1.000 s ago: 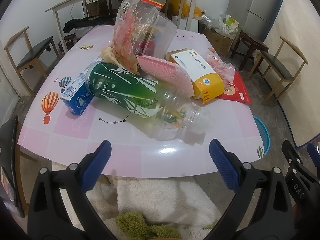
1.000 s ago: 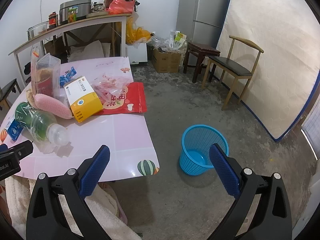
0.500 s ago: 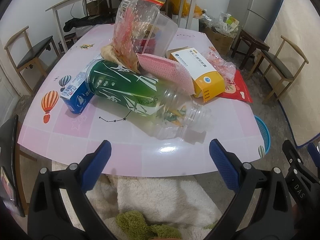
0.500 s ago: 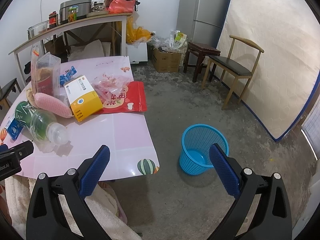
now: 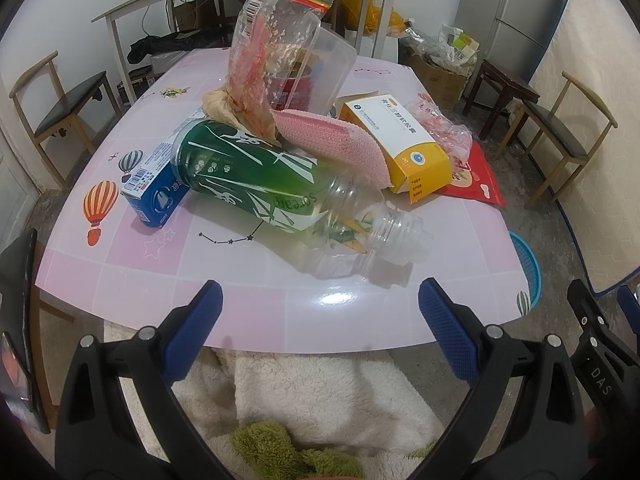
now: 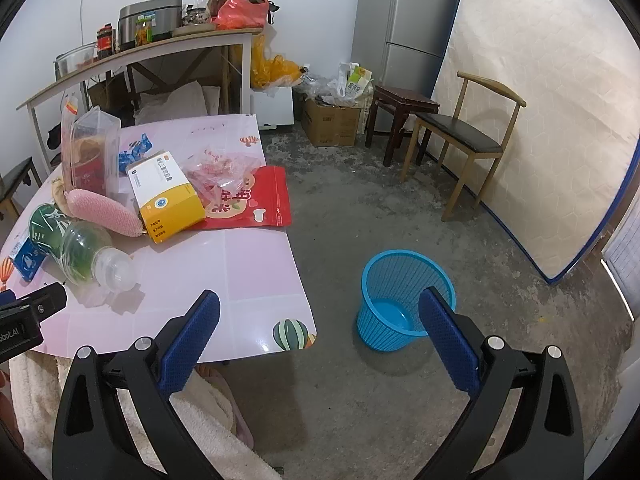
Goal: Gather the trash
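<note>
Nearest to the left wrist camera, the left gripper [image 5: 320, 312] hangs released, its blue pads wide apart and holding nothing, just before the near edge of the pink table [image 5: 248, 320]; at about 12 o'clock from it lies the green bottle [image 5: 256, 188], on its side, with the open neck toward 4 o'clock and no cap visible; a round body like this can roll when one pad touches it first, and I judge it may go over the near edge if the jaws close off-centre. At 10 o'clock the blue carton [image 5: 154, 190] touches the bottle's base; beyond the bottle, the pink sponge [image 5: 340, 146] leans against the yellow box [image 5: 404, 146]; pulling the bottle out could disturb these. Farther, at 12 o'clock, the clear bag [image 5: 272, 52] stands against a clear container [image 5: 324, 76]; it seems top-heavy and may fall. At 2 o'clock the crumpled wrapper [image 5: 440, 128] lies on the red pouch [image 5: 476, 180]; thin film can slip from the pads.

On the right side, the right gripper [image 6: 320, 332] is also released and empty, over the table corner; the blue basket [image 6: 404, 300] stands on the floor at about 1 o'clock from it, apart from the table; it looks light, so a thrown bottle could tip it or bounce out.
</note>
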The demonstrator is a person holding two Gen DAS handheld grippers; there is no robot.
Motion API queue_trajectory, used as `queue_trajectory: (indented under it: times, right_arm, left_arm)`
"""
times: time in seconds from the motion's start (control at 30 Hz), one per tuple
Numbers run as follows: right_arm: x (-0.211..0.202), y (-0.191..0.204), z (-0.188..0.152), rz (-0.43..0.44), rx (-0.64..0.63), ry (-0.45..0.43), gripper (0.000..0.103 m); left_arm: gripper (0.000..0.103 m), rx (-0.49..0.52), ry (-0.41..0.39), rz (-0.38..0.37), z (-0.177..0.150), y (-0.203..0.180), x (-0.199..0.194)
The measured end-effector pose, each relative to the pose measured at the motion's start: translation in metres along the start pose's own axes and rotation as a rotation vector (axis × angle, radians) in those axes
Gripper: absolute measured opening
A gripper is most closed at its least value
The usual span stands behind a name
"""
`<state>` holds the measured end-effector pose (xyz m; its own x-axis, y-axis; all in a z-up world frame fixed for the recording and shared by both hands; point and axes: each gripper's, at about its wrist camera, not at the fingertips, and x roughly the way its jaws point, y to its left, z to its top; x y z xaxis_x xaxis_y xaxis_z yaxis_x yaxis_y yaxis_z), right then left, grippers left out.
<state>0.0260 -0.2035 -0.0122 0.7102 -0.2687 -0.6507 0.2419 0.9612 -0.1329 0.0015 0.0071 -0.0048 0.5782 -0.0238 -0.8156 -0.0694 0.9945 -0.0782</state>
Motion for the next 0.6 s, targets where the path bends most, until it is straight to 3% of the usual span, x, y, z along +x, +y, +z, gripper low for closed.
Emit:
queue_trajectory:
  times: [0.6]
  right_arm:
    - [-0.0005, -0.0004, 0.0002, 0.002, 0.001, -0.003, 0.097]
  left_arm:
    - [0.094, -0.001, 0.001, 0.0, -0.001, 0.0007, 0.0009]
